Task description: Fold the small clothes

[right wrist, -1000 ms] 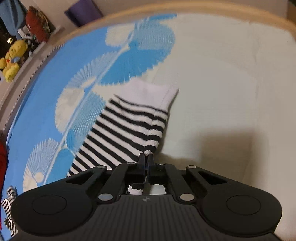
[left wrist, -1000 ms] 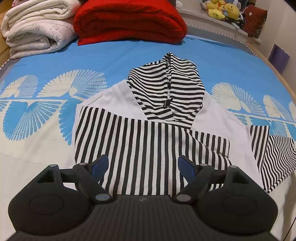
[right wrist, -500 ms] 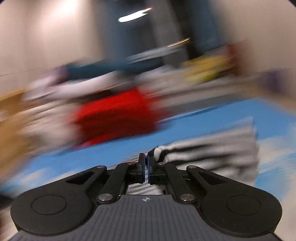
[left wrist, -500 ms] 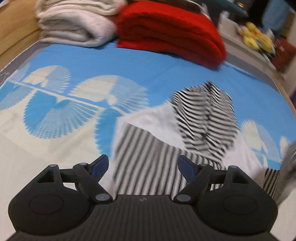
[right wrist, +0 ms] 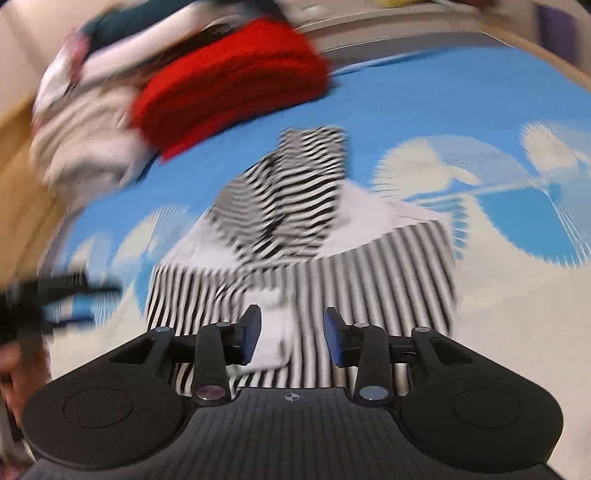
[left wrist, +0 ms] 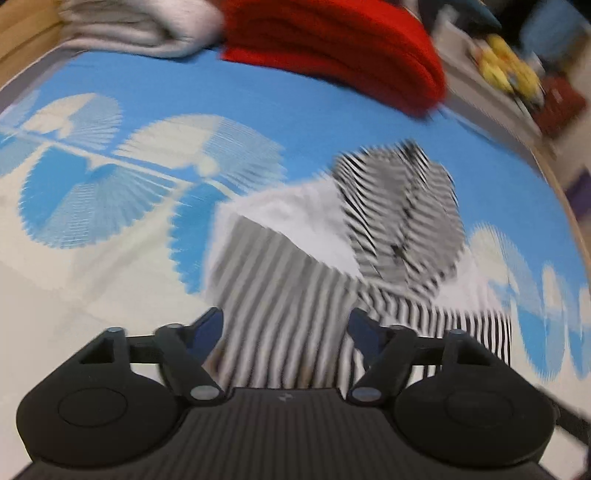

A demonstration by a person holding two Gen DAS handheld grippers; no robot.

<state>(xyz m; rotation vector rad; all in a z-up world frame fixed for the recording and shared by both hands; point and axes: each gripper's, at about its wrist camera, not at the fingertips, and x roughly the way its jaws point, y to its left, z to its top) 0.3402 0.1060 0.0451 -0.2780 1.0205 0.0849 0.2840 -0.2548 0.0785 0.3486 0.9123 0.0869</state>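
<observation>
The white folded blanket (left wrist: pixel 136 26) is lying at the far left of the bed, and the red folded blanket (left wrist: pixel 332 48) is sitting just beside it to the right. Both are resting on the blue bedspread (left wrist: pixel 184 107) with its pale fan pattern.

The striped hoodie (left wrist: pixel 280 280) is lying flat near the middle of the bedspread, with both sleeves folded in across its body. Its hood (left wrist: pixel 399 206) is pointing toward the red blanket. The white sleeve cuff (right wrist: pixel 271 332) is resting on top of the striped front panel in the right wrist view.

The left gripper (left wrist: pixel 286 328) is hovering over the lower left part of the hoodie. Its jaws have just been closing somewhat, yet they are standing well apart and released. Striped fabric is showing between them, but the pads are not pressing on it.

The right gripper (right wrist: pixel 292 334) is hovering over the lower middle of the hoodie. Its jaws have just been opening, and they are now standing apart and released. The cuff is lying between them, close to the left-hand pad; contact there cannot be judged through the blur.

A dark blurred object is showing at the left edge of the right wrist view and cannot be identified. Yellow plush toys (left wrist: pixel 506 66) are sitting on a ledge at the far right, well apart from the hoodie.
</observation>
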